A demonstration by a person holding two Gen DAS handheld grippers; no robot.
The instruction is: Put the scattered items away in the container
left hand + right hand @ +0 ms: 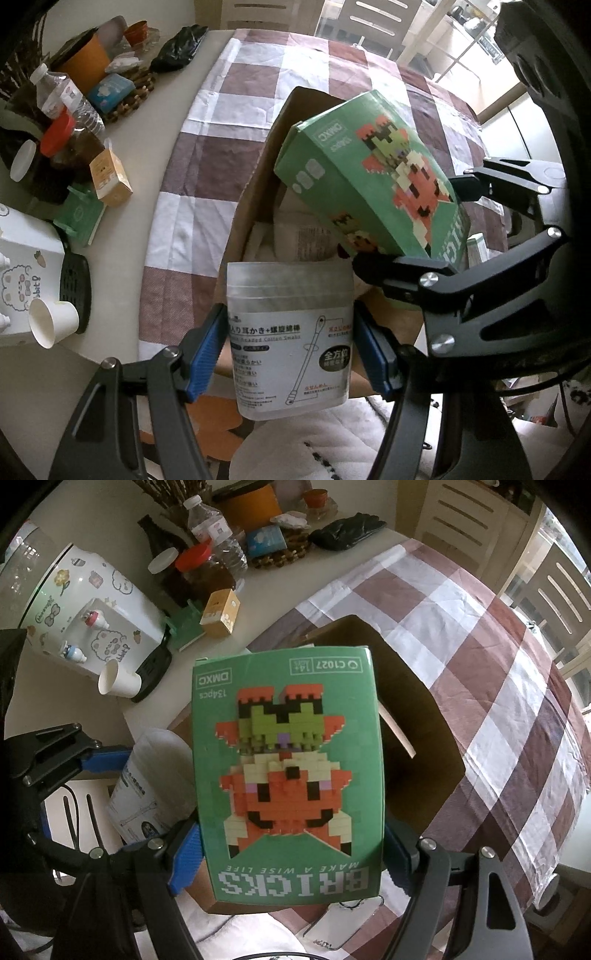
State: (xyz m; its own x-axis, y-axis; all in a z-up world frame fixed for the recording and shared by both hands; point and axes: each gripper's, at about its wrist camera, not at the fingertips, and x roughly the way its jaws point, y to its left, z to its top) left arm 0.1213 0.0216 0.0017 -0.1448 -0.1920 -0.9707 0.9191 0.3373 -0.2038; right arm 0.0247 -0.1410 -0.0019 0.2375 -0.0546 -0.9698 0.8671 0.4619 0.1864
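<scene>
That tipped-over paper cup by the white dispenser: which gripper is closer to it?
Left. The left gripper, holding the cotton swab tub, is on the paper cup side; the right gripper, holding the green bricks box, is farther.

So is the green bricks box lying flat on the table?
No, the green bricks box is up in the air, pinched between the blue pads of the right gripper above the cardboard box.

The green bricks box (291, 775) hides most of the cardboard box (424, 738) — its contents unreadable.
</scene>
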